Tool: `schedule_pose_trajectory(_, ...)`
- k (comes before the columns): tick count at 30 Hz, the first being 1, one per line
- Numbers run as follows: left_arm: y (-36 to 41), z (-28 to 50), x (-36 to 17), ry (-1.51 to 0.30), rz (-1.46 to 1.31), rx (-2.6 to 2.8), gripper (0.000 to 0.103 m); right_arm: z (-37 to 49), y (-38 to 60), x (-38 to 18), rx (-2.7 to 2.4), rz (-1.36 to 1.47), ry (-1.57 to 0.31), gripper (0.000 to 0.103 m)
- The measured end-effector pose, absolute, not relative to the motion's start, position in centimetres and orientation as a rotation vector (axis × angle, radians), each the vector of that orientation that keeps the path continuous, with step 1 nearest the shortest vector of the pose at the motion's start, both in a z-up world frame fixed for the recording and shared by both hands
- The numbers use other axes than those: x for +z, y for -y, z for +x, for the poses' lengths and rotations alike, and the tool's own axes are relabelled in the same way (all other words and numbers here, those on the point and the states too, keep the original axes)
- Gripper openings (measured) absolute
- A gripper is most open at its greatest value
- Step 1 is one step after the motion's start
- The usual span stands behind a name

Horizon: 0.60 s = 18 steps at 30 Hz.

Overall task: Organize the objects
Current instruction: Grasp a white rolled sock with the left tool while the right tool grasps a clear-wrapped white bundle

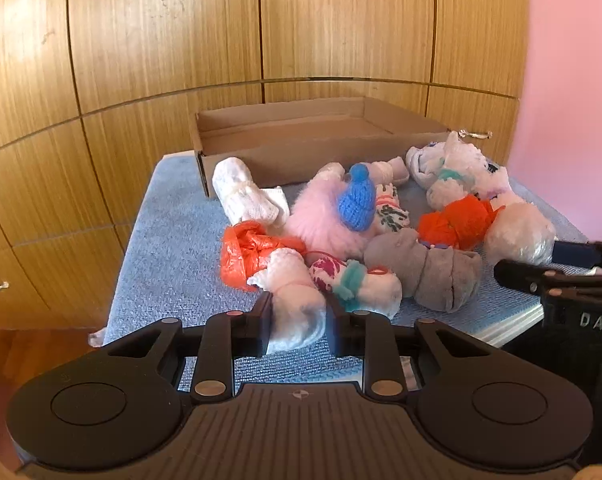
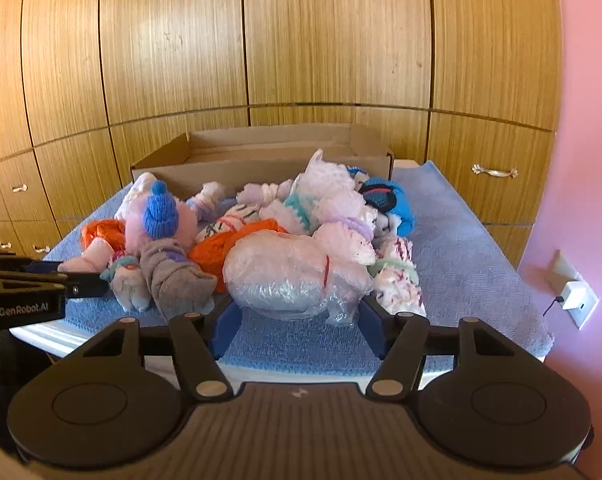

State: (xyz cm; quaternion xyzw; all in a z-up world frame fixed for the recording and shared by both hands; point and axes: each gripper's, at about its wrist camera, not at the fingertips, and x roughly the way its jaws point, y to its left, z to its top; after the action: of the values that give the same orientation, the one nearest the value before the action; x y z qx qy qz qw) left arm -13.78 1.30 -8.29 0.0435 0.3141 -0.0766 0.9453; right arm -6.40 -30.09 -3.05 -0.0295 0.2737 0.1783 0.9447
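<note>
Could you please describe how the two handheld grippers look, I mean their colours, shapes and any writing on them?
Both are black plastic. Each has a ribbed centre plate with a small emblem, two round discs at the sides, and linkage bars with silver rivets. The left gripper has dark fingers; its side reads "GenRobot.AI" in the right wrist view. The right gripper has blue finger pads; its side shows "DAS". No cables or sleeves show.
</note>
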Motion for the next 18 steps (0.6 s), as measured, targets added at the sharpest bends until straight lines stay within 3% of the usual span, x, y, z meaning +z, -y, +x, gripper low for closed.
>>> schedule_pose_trajectory(18, 0.1, -13.6, -7.9, -0.657, 0.114, -0.109, 0.033, -5.7, 30.1, -3.0, 0.411, -0.001, -0.538, 0.059)
